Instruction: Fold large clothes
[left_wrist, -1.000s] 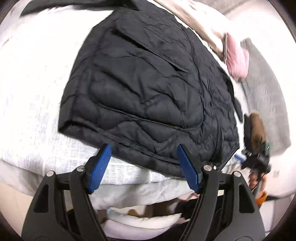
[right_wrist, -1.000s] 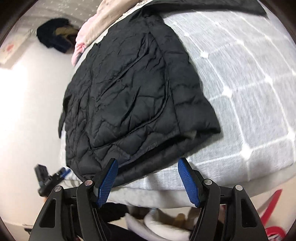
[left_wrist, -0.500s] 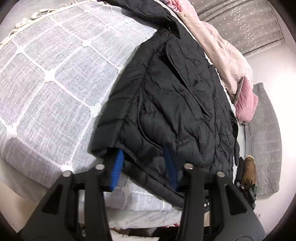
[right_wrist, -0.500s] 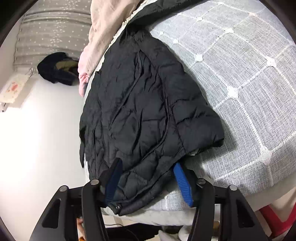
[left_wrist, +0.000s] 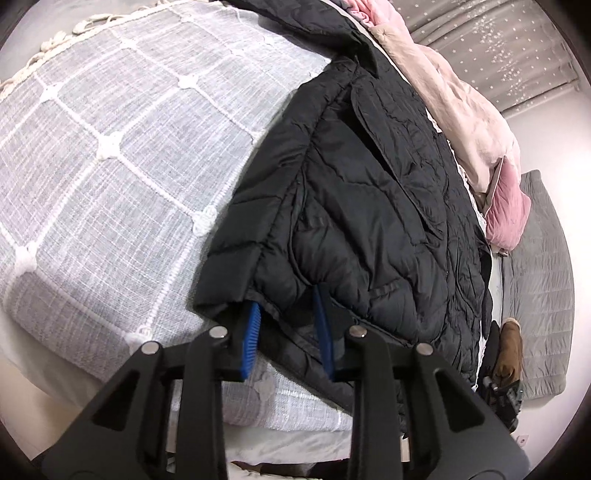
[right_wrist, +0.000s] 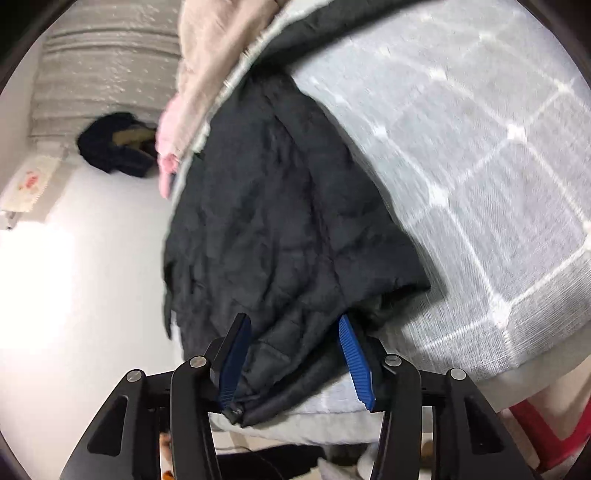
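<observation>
Step in hand: hem grasp. Jacket (left_wrist: 369, 206) is spread on the bed (left_wrist: 110, 147). Left gripper (left_wrist: 288, 332) and right gripper (right_wrist: 295, 354) are closing, hem between both. Next, firm clamping is probably required before lifting.

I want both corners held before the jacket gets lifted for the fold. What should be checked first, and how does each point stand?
1. Black jacket hem lies between the left tool pads: ok.
2. Left grip firm: cannot tell, jaws closing.
3. Hem lies between the right tool pads: ok.
4. Right grip firm: not ok, its right pad shows a gap; jaws closing.
5. Only jacket caught, not the grey bedspread: cannot tell.
6. Pink bedding off the jacket: cannot tell.
</observation>
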